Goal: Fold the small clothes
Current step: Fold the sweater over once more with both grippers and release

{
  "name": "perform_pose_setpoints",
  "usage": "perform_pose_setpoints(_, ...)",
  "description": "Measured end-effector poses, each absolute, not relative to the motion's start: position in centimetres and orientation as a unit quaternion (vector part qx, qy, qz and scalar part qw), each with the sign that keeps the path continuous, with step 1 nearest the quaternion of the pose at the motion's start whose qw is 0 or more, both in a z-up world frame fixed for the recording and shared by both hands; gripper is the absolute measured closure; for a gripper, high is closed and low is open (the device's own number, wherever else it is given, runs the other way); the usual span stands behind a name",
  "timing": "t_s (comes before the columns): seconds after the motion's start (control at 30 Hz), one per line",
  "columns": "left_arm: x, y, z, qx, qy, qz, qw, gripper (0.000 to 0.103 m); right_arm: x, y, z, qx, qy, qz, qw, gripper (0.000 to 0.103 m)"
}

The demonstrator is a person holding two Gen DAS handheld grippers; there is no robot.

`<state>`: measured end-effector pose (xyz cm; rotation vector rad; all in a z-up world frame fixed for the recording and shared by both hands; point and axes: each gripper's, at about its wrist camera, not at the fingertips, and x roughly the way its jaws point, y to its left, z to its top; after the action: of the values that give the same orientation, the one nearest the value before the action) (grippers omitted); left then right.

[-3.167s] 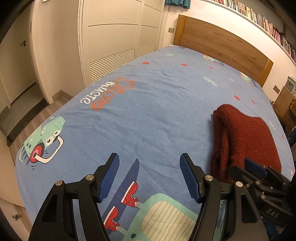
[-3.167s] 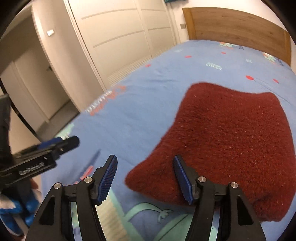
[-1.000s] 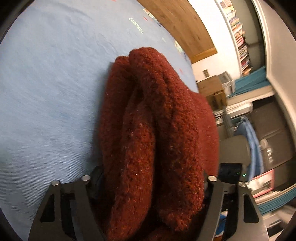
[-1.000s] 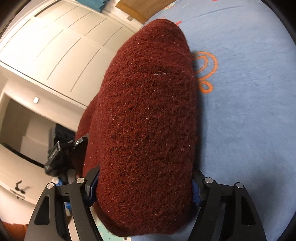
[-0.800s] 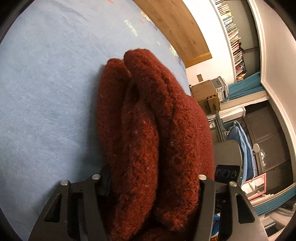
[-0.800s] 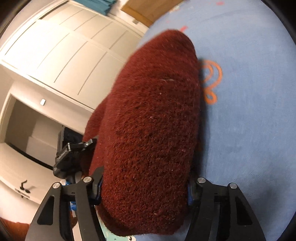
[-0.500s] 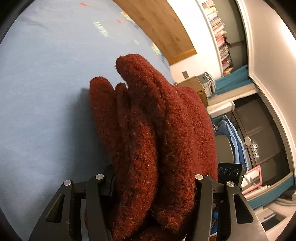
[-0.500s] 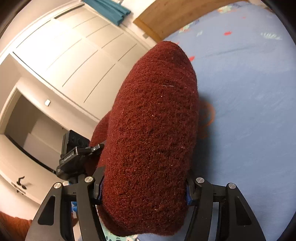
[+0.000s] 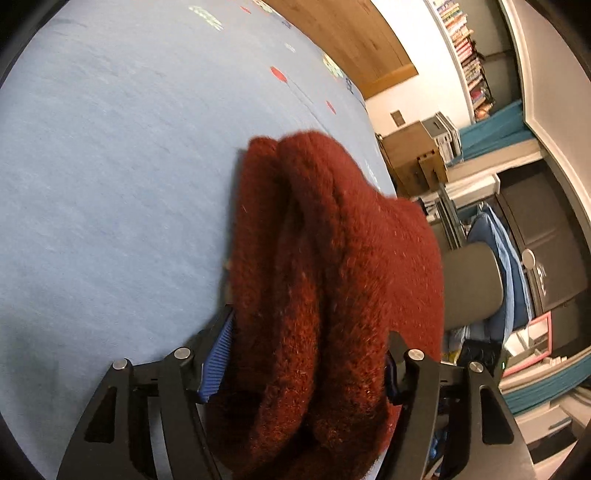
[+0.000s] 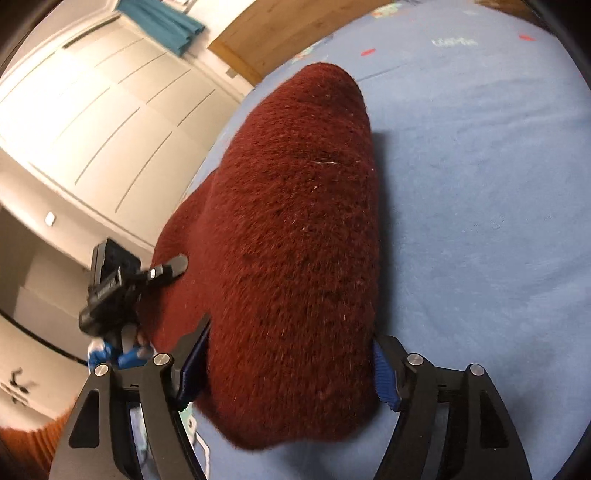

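Note:
A thick dark red knitted sweater (image 9: pixel 332 240), folded into a bulky bundle, lies on the blue printed bed sheet (image 9: pixel 110 166). In the left wrist view its layered folds run away from me between the jaws of my left gripper (image 9: pixel 308 332). Those jaws are opening, and the blue pads (image 9: pixel 218 354) show beside the knit rather than sunk into it. In the right wrist view the sweater (image 10: pixel 295 203) shows its smooth rounded side. My right gripper (image 10: pixel 293 332) straddles its near end, jaws opening too. The left gripper (image 10: pixel 122 284) appears at the bundle's far left edge.
The wooden headboard (image 10: pixel 295 26) closes the far end of the bed, and pale wardrobe doors (image 10: pixel 92 110) stand to the left. Off the bed's right edge are a cardboard box (image 9: pixel 413 155), a grey chair back (image 9: pixel 472 284) and bookshelves (image 9: pixel 469 44). Bare sheet (image 10: pixel 480 184) lies to the right.
Both grippers closed on the folded sweater and shifted it across the bed. Half a second ago the pads were sunk in the knit; now both pairs of jaws stand wider and the pads show.

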<state>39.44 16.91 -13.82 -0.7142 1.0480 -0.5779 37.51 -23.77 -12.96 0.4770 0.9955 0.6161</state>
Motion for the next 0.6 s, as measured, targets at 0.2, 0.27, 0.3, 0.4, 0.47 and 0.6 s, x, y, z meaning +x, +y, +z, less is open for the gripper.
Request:
perform_pose_setpoints(0.2, 38.7, 15.1, -13.3, -0.295, 0.483, -0.242, 0.789, 0.037, 35.6, -24.8, -12.7, 0.178, 0.465, 0.274, 0.823, 0.028)
perform_pose_setpoints(0.27, 38.9, 14.1, -13.3, -0.294, 0.486, -0.232, 0.79, 0.037, 35.0, -24.7, -12.4, 0.171, 0.467, 0.264, 0.826, 0.027)
perform_pose_setpoints(0.3, 38.9, 13.9, -13.1, -0.294, 0.488, -0.227, 0.79, 0.037, 34.9, -24.3, -11.8, 0.168, 0.467, 0.261, 0.828, 0.027)
perform_pose_setpoints(0.4, 38.5, 13.1, -11.4, -0.275, 0.483, -0.213, 0.803, 0.037, 34.5, -22.4, -10.3, 0.149, 0.467, 0.244, 0.837, 0.027)
perform_pose_setpoints(0.47, 37.7, 13.3, -10.3, -0.272, 0.477, -0.202, 0.811, 0.037, 33.5, -22.0, -9.1, 0.14, 0.466, 0.228, 0.843, 0.027)
perform_pose_setpoints(0.6, 35.9, 13.7, -8.0, -0.262, 0.464, -0.167, 0.83, 0.037, 32.6, -20.6, -7.1, 0.132, 0.467, 0.195, 0.853, 0.027)
